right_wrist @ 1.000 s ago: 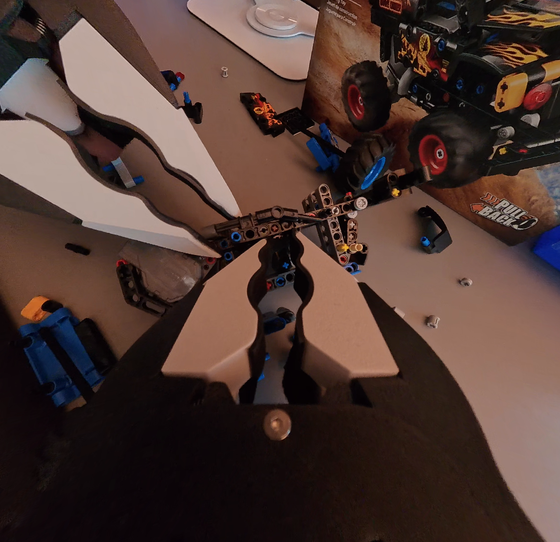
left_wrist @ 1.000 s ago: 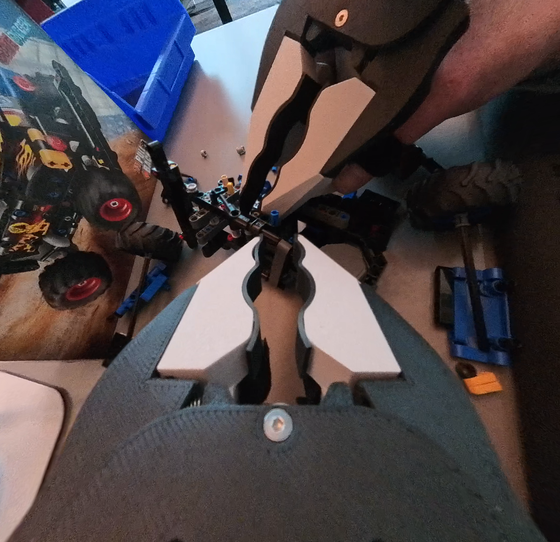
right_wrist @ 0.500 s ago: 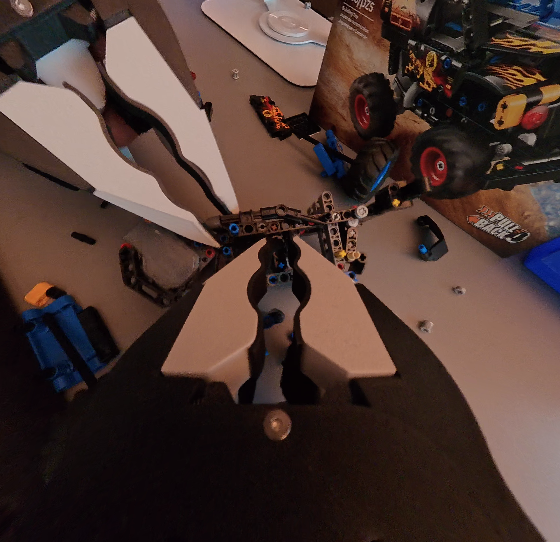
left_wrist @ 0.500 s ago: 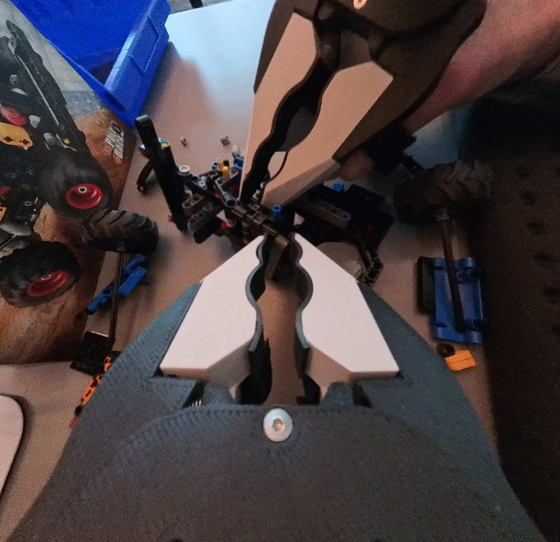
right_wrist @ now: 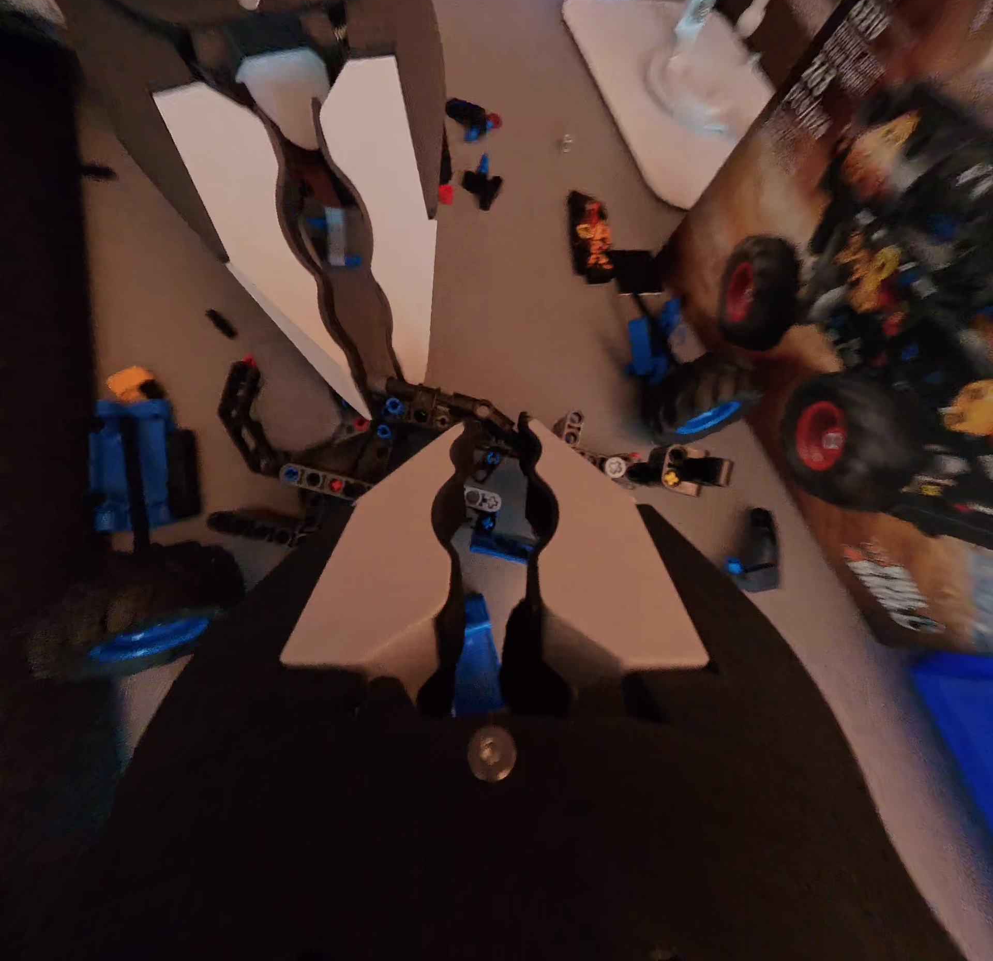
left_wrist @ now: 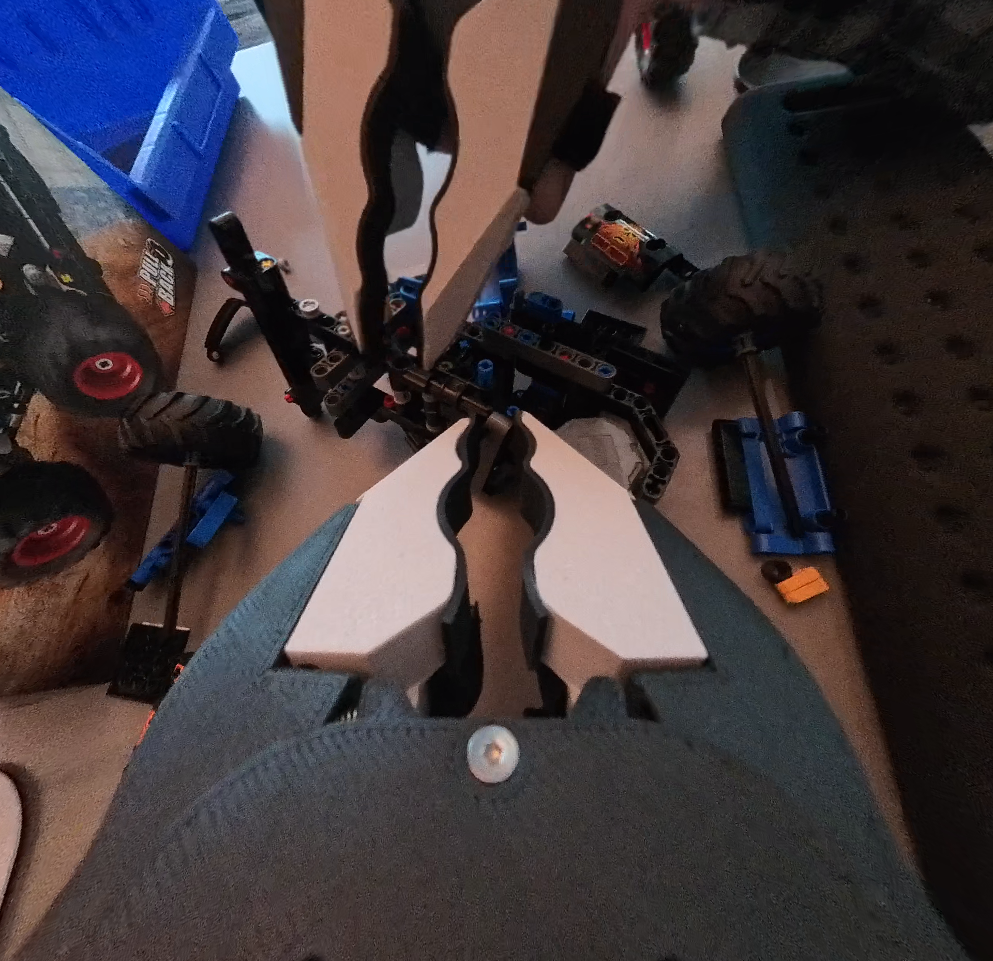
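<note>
The right gripper (left_wrist: 395, 344) has swung upright over the black beam assembly (left_wrist: 430, 381), fingertips narrowly apart around its middle. The left gripper (left_wrist: 491, 424) stays clamped on the assembly's near dark-grey beam. A loose tyre (left_wrist: 188, 430) lies to its left on the worktop (left_wrist: 698, 183), beside the toy box (left_wrist: 64, 344).

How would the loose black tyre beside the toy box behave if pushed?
The black tyre looks round and knobbly, so it would probably roll, gripping rather than sliding. Its thin axle, joined to blue pieces, would likely drag it round in an arc.
</note>
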The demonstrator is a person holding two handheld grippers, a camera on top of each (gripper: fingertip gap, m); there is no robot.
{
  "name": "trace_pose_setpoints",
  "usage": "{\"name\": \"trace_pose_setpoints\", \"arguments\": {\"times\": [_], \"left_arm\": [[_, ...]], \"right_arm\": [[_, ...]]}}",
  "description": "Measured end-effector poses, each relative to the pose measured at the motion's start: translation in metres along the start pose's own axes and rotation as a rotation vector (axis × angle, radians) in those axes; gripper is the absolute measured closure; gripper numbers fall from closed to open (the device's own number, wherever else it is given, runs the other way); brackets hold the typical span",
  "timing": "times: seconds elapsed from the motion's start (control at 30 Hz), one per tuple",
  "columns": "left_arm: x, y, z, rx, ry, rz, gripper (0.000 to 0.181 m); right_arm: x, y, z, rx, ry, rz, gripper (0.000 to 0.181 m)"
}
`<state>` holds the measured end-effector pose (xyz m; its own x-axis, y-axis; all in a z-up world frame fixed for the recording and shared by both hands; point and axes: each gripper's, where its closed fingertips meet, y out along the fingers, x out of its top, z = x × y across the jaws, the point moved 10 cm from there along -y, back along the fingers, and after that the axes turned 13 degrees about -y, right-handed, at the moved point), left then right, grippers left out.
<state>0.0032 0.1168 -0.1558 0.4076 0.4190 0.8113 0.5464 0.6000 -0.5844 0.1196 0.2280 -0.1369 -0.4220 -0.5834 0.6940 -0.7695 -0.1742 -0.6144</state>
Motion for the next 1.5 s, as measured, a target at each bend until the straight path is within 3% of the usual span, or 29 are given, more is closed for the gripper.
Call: {"name": "trace_pose_setpoints", "arguments": {"times": [0.07, 0.1, 0.23, 0.37, 0.63, 0.73, 0.8, 0.97, 1.03, 1.2, 1.33, 1.5], "left_arm": [[-0.001, -0.002, 0.0, -0.022, 0.017, 0.005, 0.171], [-0.001, -0.002, 0.001, -0.031, 0.015, 0.006, 0.172], [-0.003, -0.006, 0.003, -0.046, 0.019, 0.01, 0.171], [-0.004, -0.006, 0.004, -0.043, 0.004, 0.007, 0.171], [-0.003, 0.0, 0.001, -0.018, -0.016, -0.002, 0.17], [-0.006, -0.007, -0.005, -0.084, -0.002, 0.014, 0.172], [-0.008, -0.007, -0.008, -0.055, 0.014, 0.0, 0.172], [-0.012, 0.001, -0.004, -0.01, 0.02, 0.085, 0.169], [-0.011, 0.002, -0.005, 0.02, 0.043, 0.104, 0.162], [-0.003, -0.013, 0.003, -0.014, -0.03, 0.005, 0.159], [0.001, -0.028, 0.014, 0.122, 0.036, -0.038, 0.153], [0.006, -0.015, 0.006, 0.332, 0.352, 0.018, 0.15]], "right_arm": [[-0.002, 0.002, -0.009, 0.111, 0.03, -0.039, 0.168], [-0.001, 0.003, -0.012, 0.125, 0.015, -0.034, 0.162], [0.003, 0.01, -0.016, 0.209, 0.0, -0.042, 0.17], [-0.002, 0.008, -0.013, 0.16, 0.016, -0.095, 0.173], [-0.005, -0.001, -0.009, 0.044, -0.035, -0.028, 0.176], [-0.013, -0.011, -0.02, -0.145, -0.039, 0.076, 0.181], [-0.013, -0.021, -0.019, -0.084, 0.005, -0.037, 0.181], [-0.008, -0.018, -0.009, -0.022, 0.057, -0.056, 0.181], [-0.001, -0.015, 0.0, -0.009, 0.036, -0.046, 0.175], [-0.002, -0.002, 0.01, 0.02, 0.061, -0.005, 0.149], [0.002, -0.006, 0.012, 0.033, 0.099, -0.054, 0.148], [0.012, 0.002, 0.023, 0.025, 0.153, -0.047, 0.147]]}}
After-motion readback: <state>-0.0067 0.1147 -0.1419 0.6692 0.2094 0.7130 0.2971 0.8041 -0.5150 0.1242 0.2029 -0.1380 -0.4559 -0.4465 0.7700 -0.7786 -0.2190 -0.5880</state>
